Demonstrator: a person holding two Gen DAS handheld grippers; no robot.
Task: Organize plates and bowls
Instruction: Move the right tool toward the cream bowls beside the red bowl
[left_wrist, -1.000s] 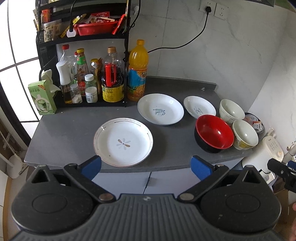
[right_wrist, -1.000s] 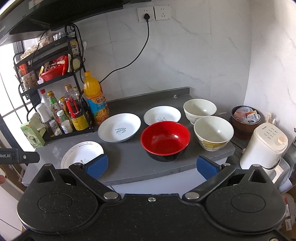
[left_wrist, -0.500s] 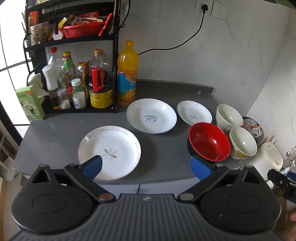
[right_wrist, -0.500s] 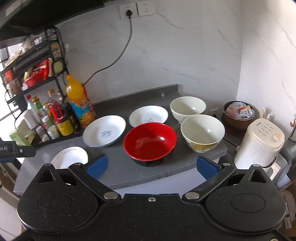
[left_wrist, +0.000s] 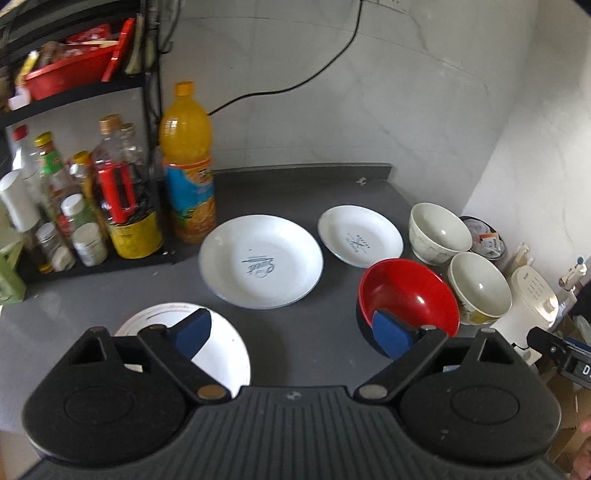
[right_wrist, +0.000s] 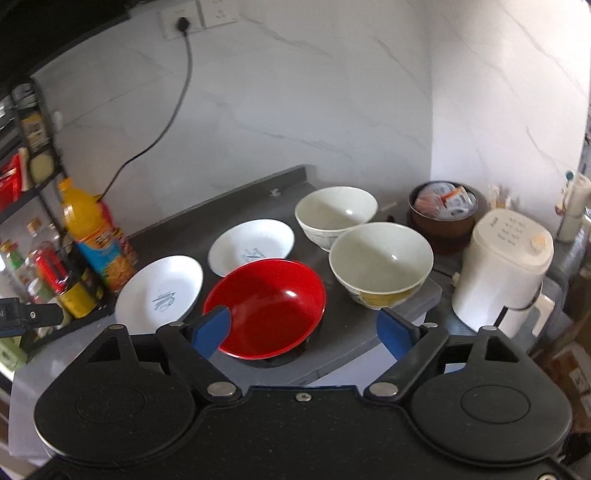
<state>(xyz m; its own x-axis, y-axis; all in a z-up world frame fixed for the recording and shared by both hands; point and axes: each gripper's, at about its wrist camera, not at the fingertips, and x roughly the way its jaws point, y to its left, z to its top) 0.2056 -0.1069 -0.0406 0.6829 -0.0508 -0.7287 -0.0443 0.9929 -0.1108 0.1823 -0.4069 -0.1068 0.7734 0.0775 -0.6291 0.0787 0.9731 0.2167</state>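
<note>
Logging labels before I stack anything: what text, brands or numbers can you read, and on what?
"Sweet": blue script, seen upside down, large white plate.
"D": white letter on the right gripper's side as the left camera sees it; rest cut off.
Too small or blurred: small plate print, orange bottle label, white kettle brand and buttons, rack bottles.

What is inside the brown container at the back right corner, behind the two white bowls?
The brown container holds small sealed packets with orange and white wrappers, piled to the rim. Anything beneath that top layer is covered. In the left wrist view only its edge shows behind the white bowls.
</note>
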